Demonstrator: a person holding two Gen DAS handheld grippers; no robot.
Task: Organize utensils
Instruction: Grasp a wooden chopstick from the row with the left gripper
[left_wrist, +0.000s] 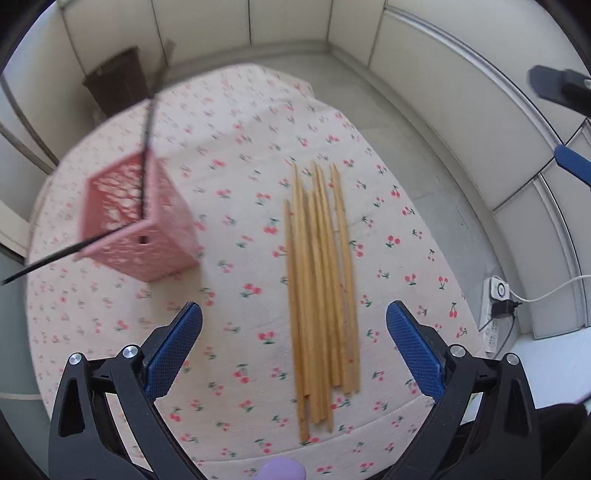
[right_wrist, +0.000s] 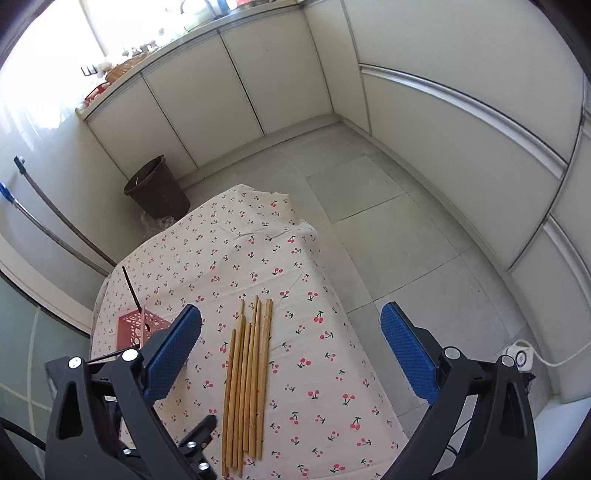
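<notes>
Several wooden chopsticks (left_wrist: 321, 291) lie side by side on a table with a cherry-print cloth (left_wrist: 236, 155); they also show in the right wrist view (right_wrist: 247, 376). A pink perforated holder (left_wrist: 136, 218) stands to their left with two black chopsticks (left_wrist: 147, 147) sticking out; it shows in the right wrist view (right_wrist: 138, 328) too. My left gripper (left_wrist: 293, 343) is open and empty, just above the near ends of the wooden chopsticks. My right gripper (right_wrist: 290, 350) is open and empty, higher above the table.
A dark waste bin (right_wrist: 157, 188) stands on the floor beyond the table. White cabinets (right_wrist: 236, 74) line the walls. A power strip with a white plug (left_wrist: 496, 306) lies on the floor to the right. The table's right edge drops to grey floor tiles (right_wrist: 388, 229).
</notes>
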